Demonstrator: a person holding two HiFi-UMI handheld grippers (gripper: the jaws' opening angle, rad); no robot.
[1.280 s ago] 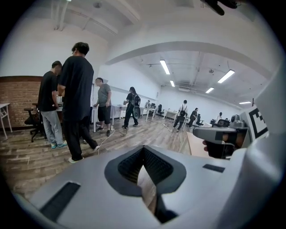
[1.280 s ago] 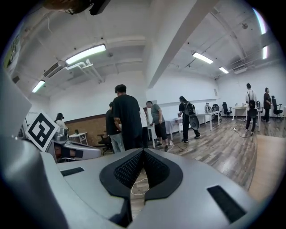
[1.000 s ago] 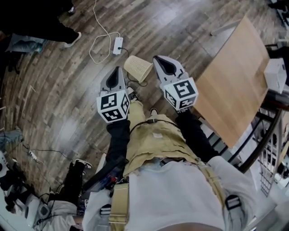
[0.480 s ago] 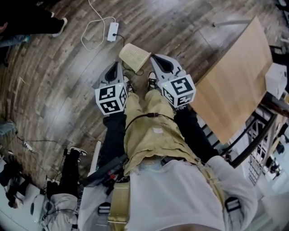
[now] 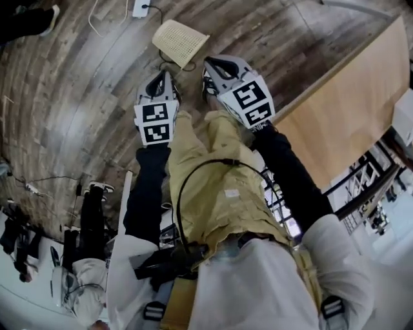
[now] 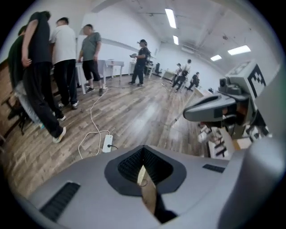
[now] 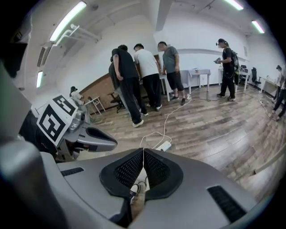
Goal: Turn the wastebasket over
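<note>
Pointing down with left claw (image 5: 159,78) and right claw (image 5: 216,64), both closed, empty. At 12 o'clock: wastebasket (image 5: 179,42) lying on wood floor (image 5: 77,97).

Bare brown plank floor (image 5: 77,97) lies open left of the cream woven wastebasket (image 5: 179,42), which lies on its side. Just beyond it, a white power strip (image 5: 141,8) and its looping white cable (image 6: 92,117) cross the floor. The light wooden bench (image 5: 361,109) shuts off the right side. The person's tan trouser leg (image 5: 206,148) fills the gap between the left hand-held gripper (image 5: 160,84) and the right hand-held gripper (image 5: 219,64).
</note>
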